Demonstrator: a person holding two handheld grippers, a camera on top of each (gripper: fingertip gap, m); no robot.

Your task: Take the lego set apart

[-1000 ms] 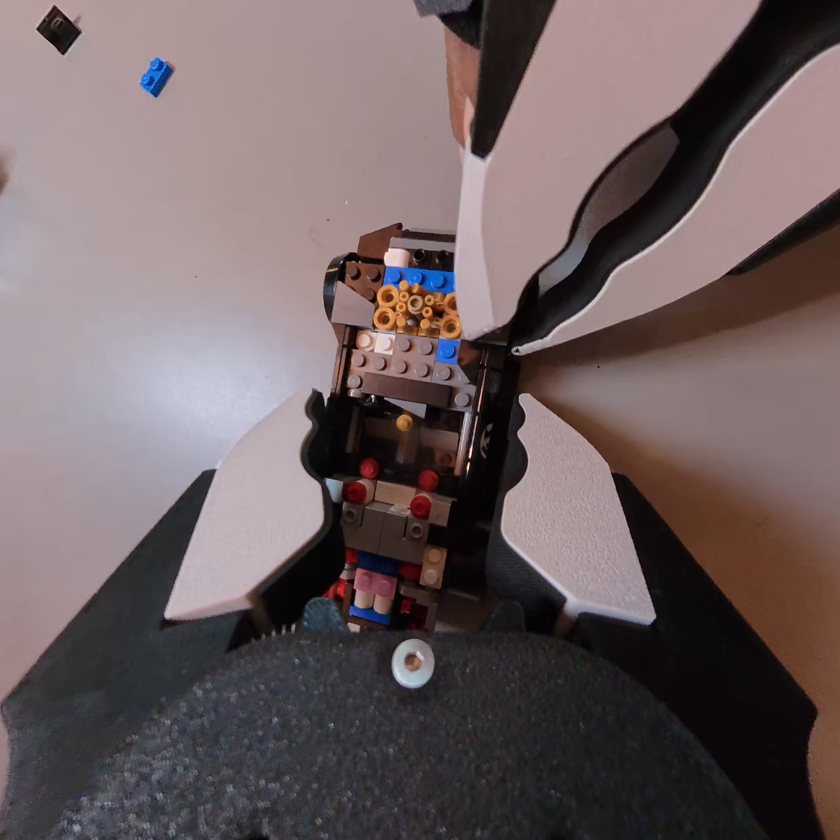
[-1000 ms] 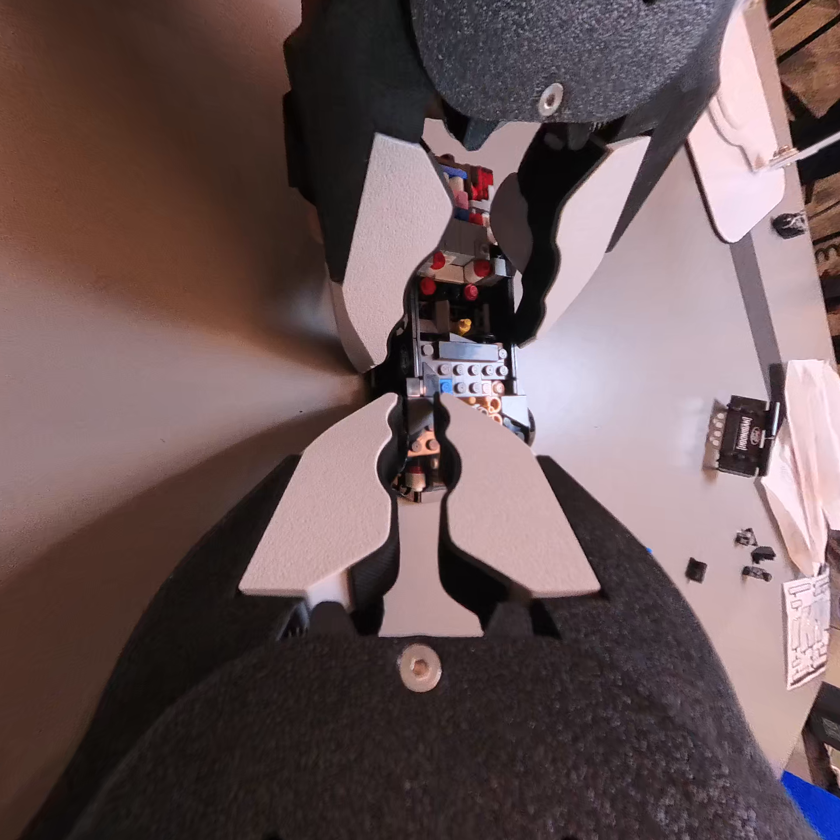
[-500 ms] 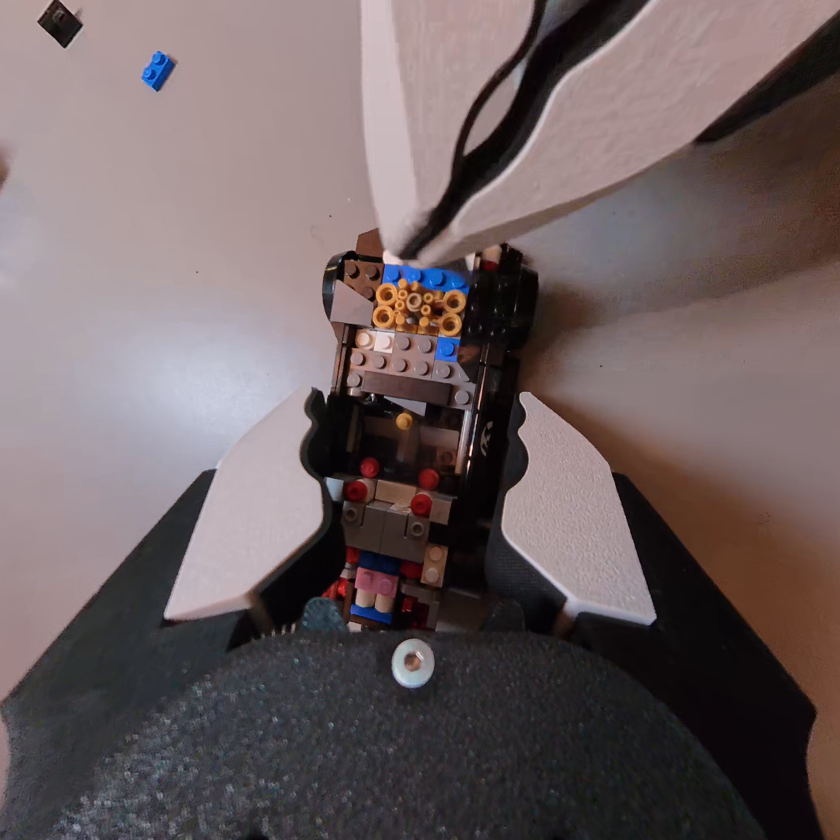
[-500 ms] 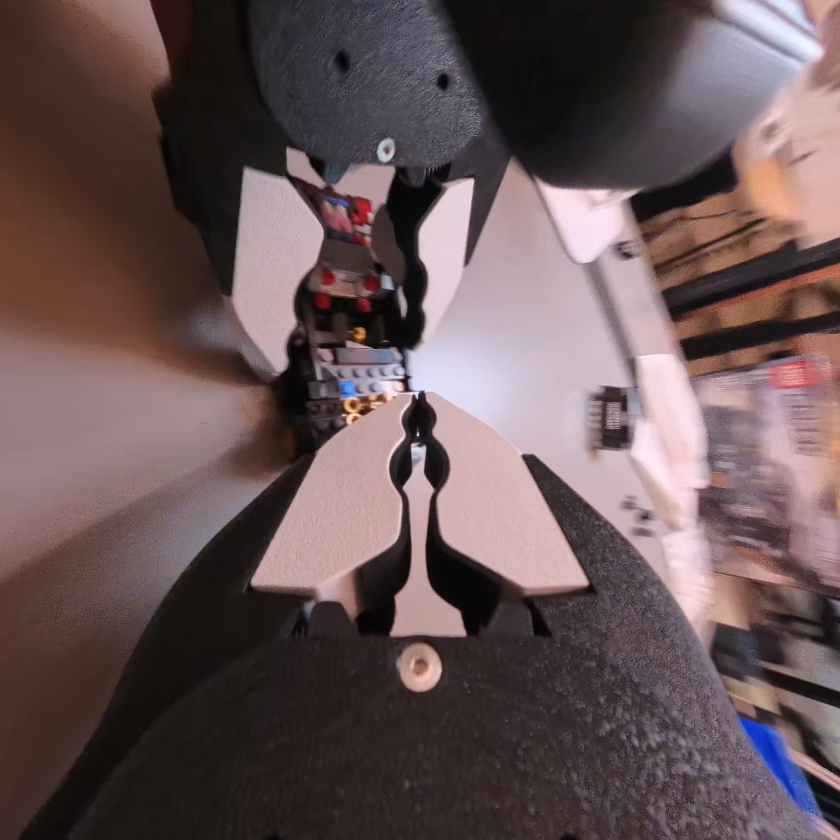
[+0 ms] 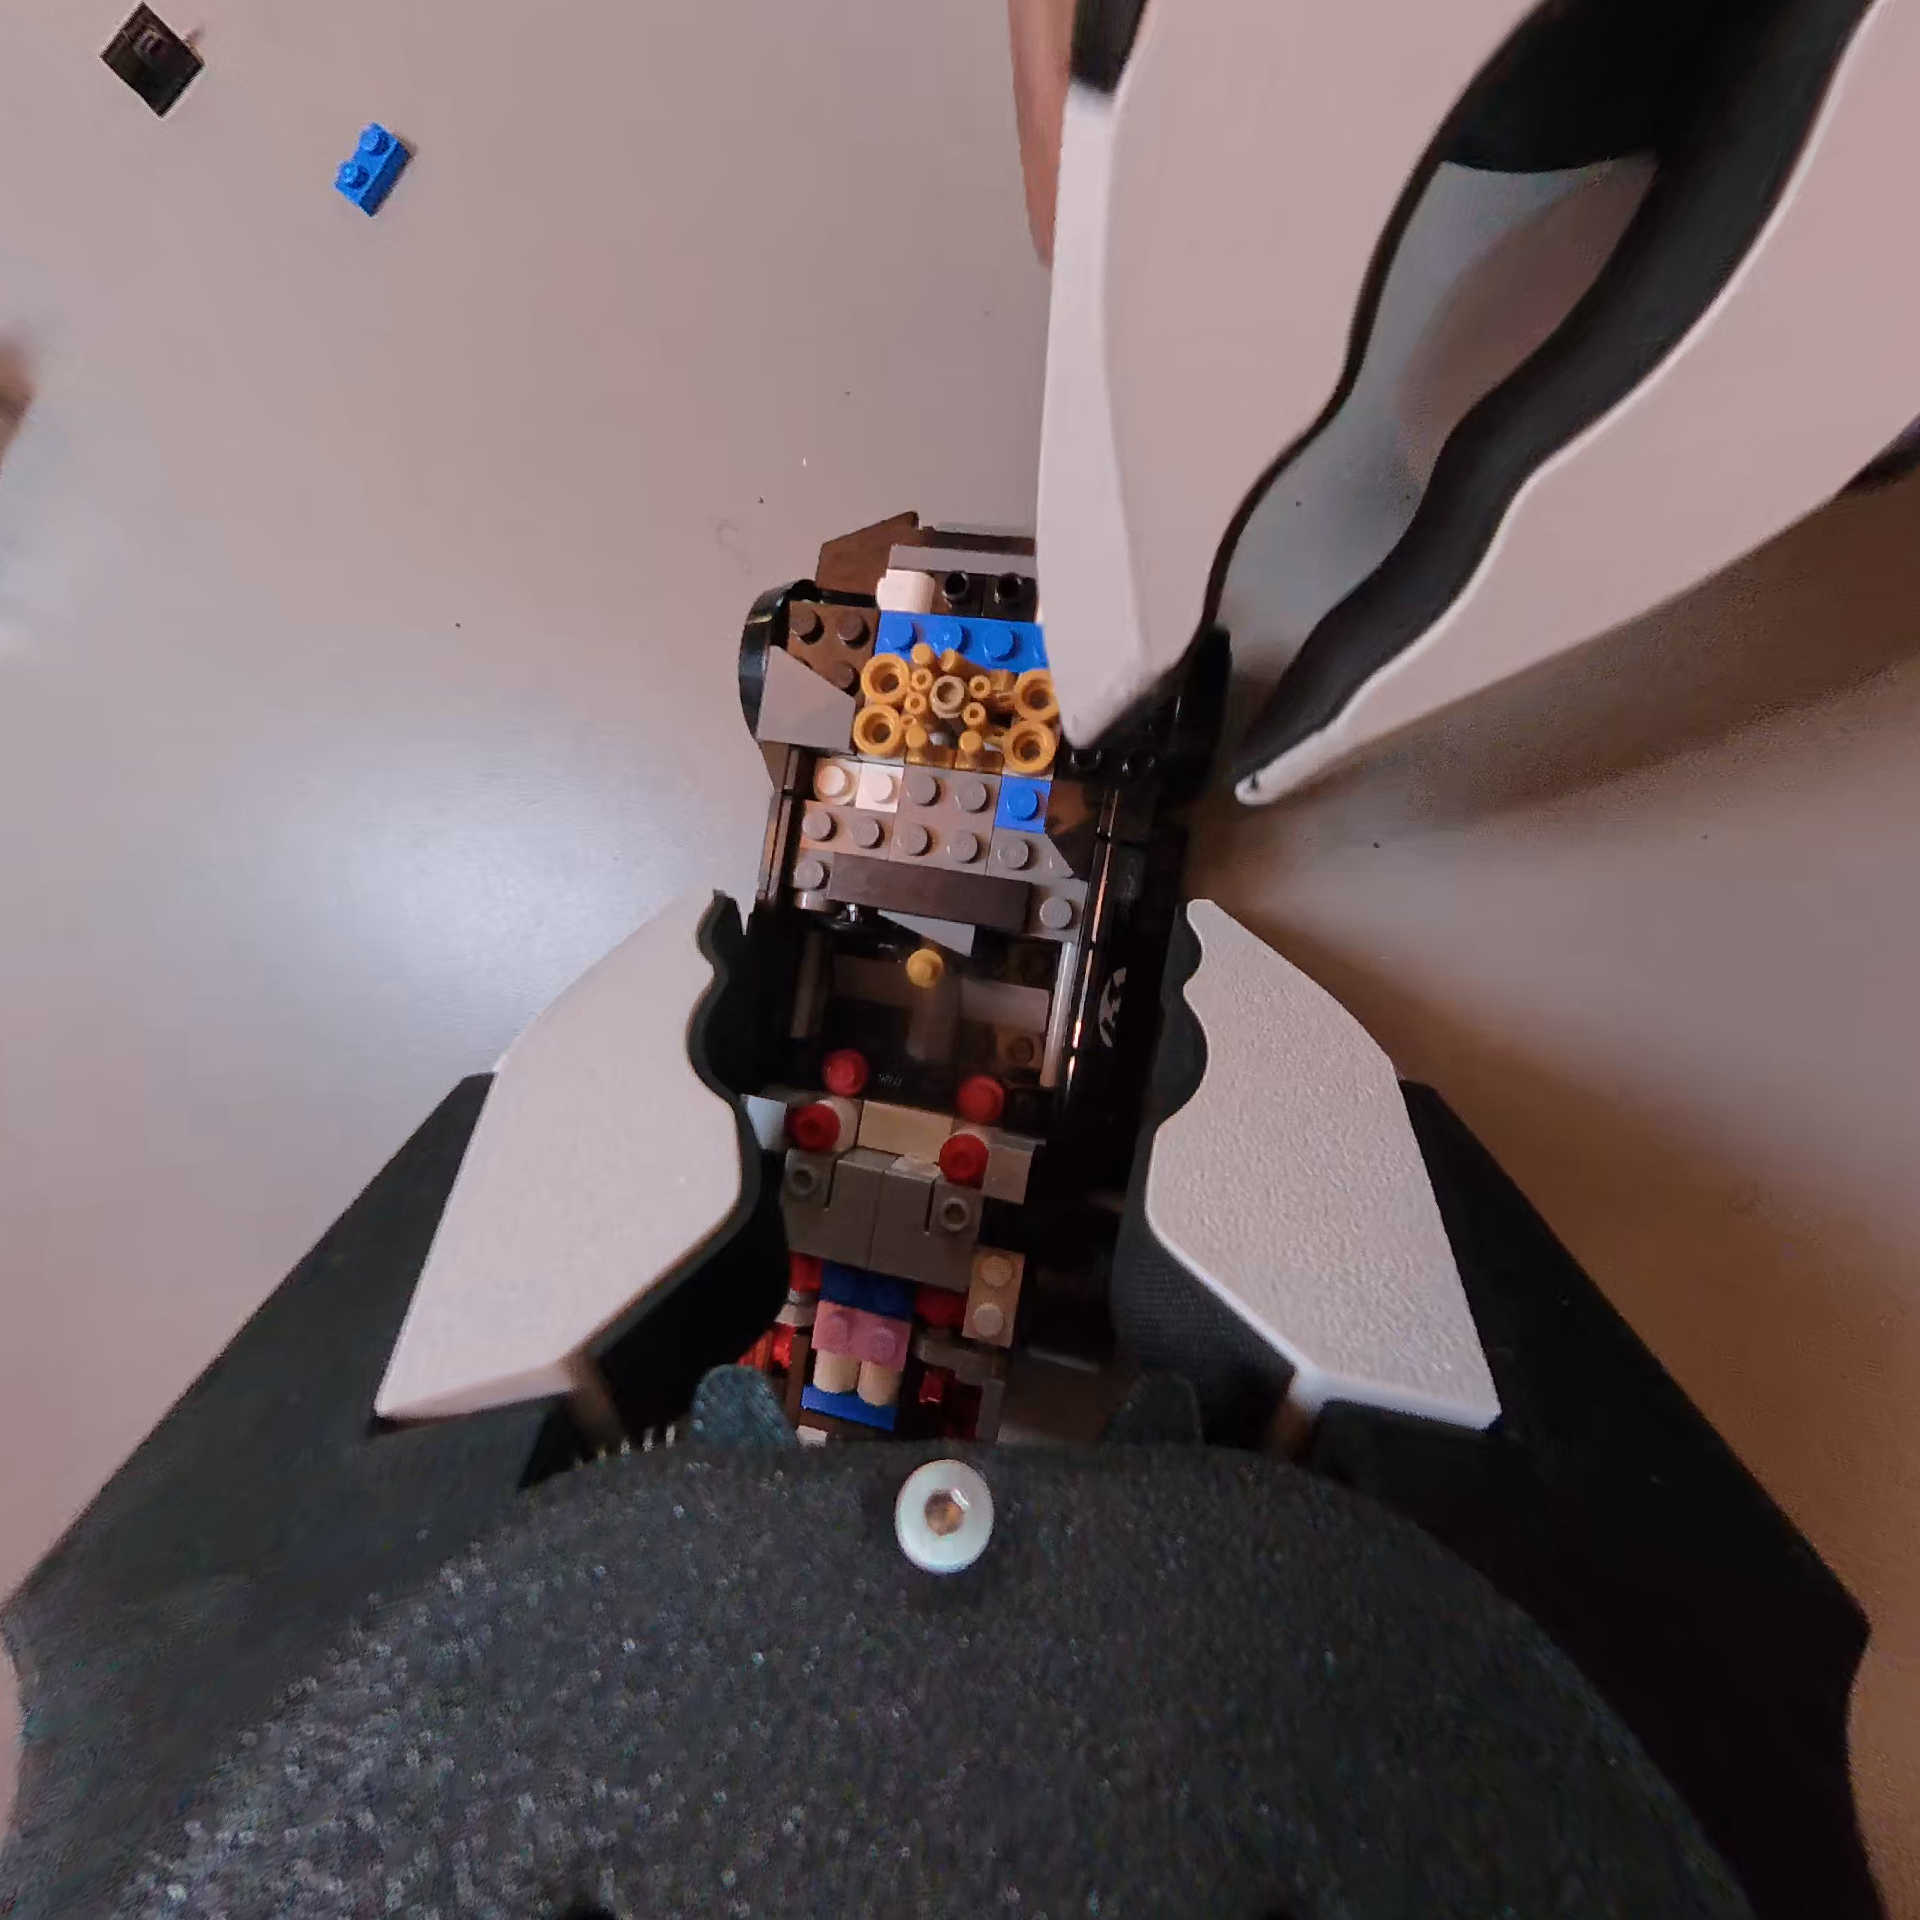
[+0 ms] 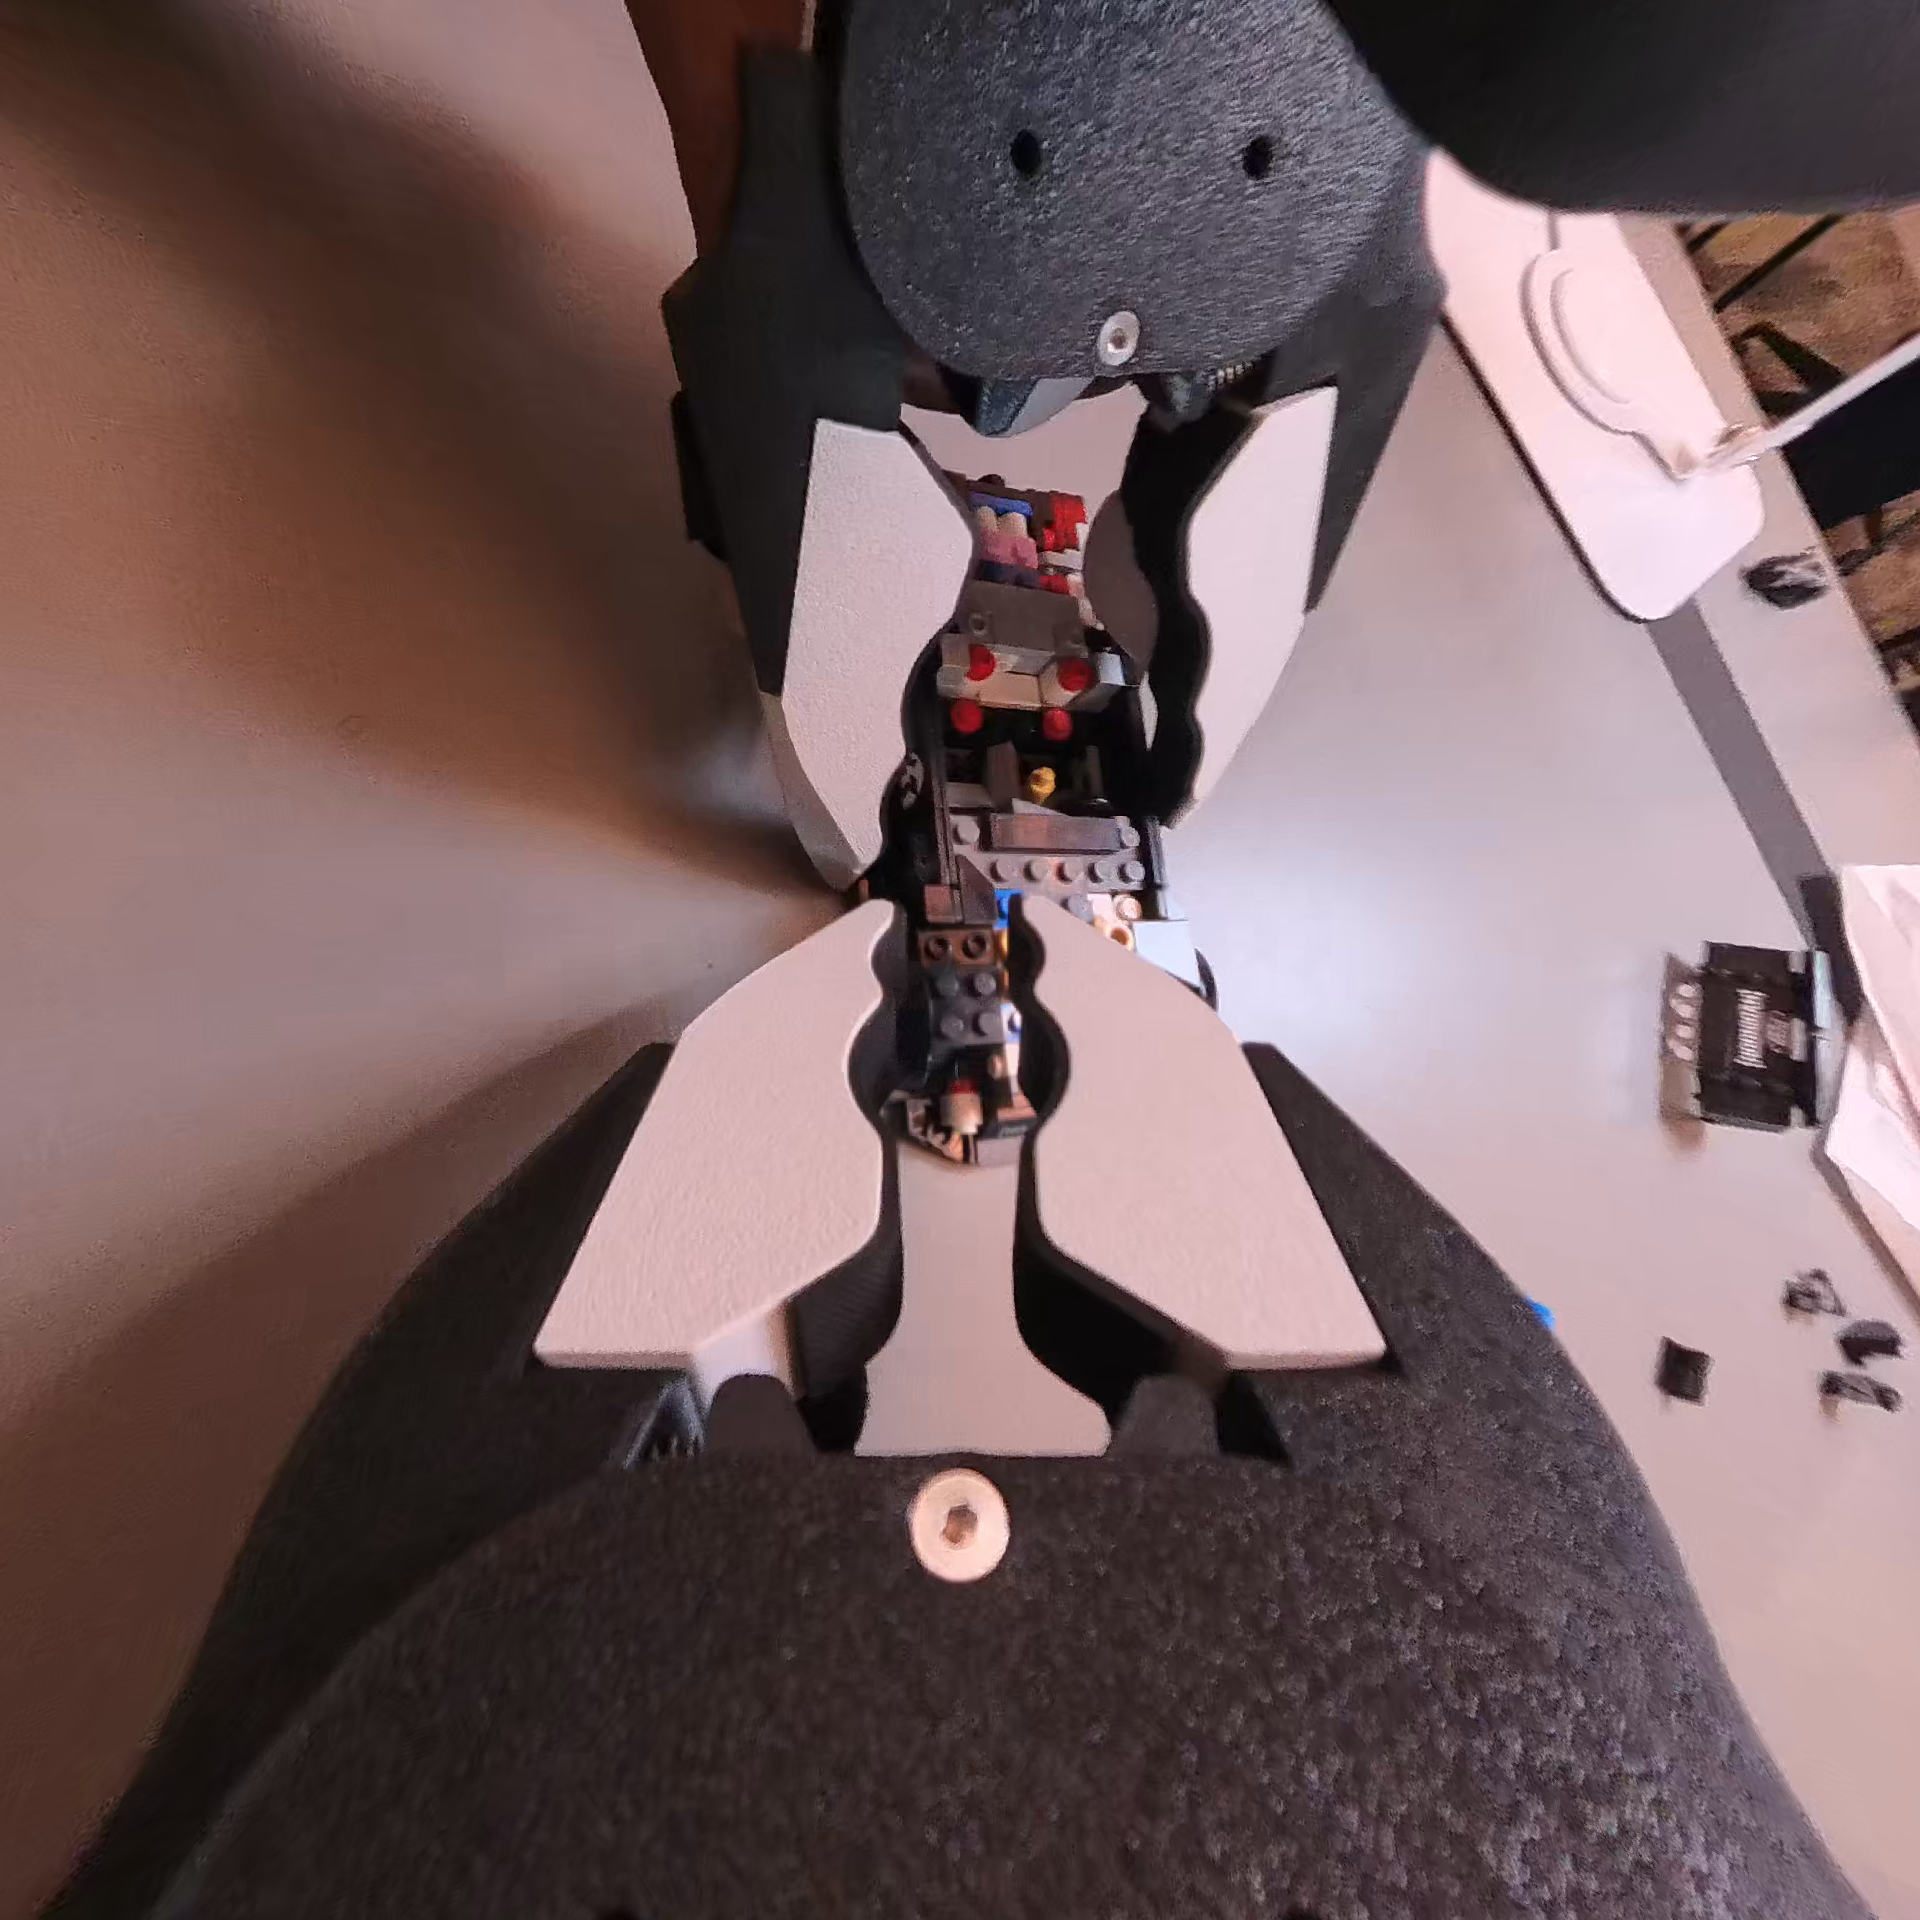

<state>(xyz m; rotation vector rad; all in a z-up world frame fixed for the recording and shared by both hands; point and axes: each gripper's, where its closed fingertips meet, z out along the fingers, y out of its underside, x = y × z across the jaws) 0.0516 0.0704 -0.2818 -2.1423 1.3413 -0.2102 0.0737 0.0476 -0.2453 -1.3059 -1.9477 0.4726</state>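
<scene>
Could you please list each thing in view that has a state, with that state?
Lego car: partly stripped, studs exposed, lying on the table.
Left tool: shut on the lego car's sides.
Right tool: part-closed around the car's front end; contact unclear.
Blue brick: detached, loose on the table.
Black panel piece: detached, lying apart.

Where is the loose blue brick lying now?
In the left wrist view, the loose blue brick lies on the table at the upper left, just right of a small black plate and far from the lego car.
</scene>
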